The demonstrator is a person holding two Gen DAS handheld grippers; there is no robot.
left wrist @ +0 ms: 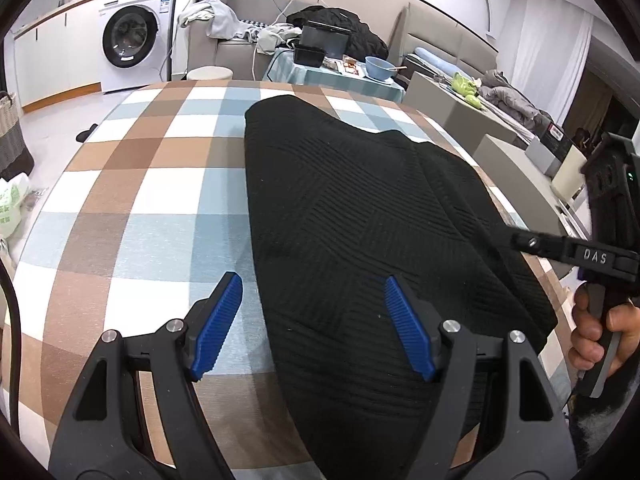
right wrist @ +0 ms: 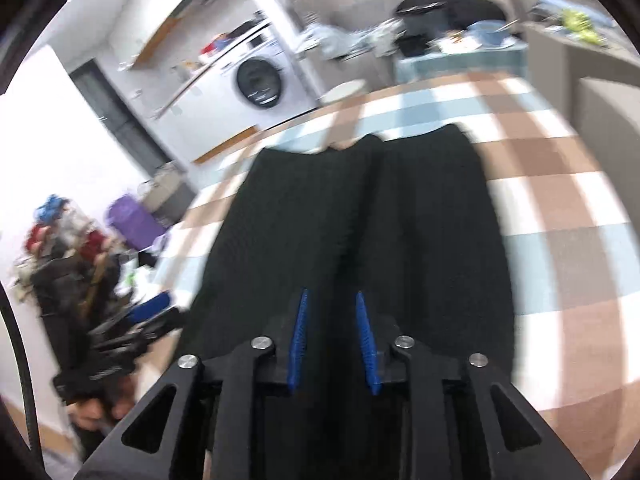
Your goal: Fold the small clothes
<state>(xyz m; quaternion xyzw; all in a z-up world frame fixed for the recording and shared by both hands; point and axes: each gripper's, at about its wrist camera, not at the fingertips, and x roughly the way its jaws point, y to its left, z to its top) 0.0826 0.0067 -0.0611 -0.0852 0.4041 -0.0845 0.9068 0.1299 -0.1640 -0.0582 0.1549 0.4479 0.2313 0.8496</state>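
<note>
On the checked tablecloth (left wrist: pixel 120 208) lies a black knitted piece of clothing (left wrist: pixel 360 220), folded into a long shape with ribbed lines on it. The near end of the black clothing runs under both grippers and is cut off by the bottom of each picture, so its full shape cannot be seen. The left gripper (left wrist: pixel 314 324) hangs over the left edge of the black clothing with its blue pads spread wide; one pad is over the tablecloth, the other is over the clothing, and nothing is pinched. The right gripper (right wrist: pixel 332 340) is above the middle of the black clothing, with a small gap between its blue pads and no cloth squeezed in that gap. The right wrist picture is blurry, so the fold line down the clothing is hard to make out. Past the right edge of the black clothing, a hand (left wrist: pixel 600 328) grips a black handle, partly cut off by the picture edge. Far behind the black clothing stands a white washing machine (left wrist: pixel 136 32).
</note>
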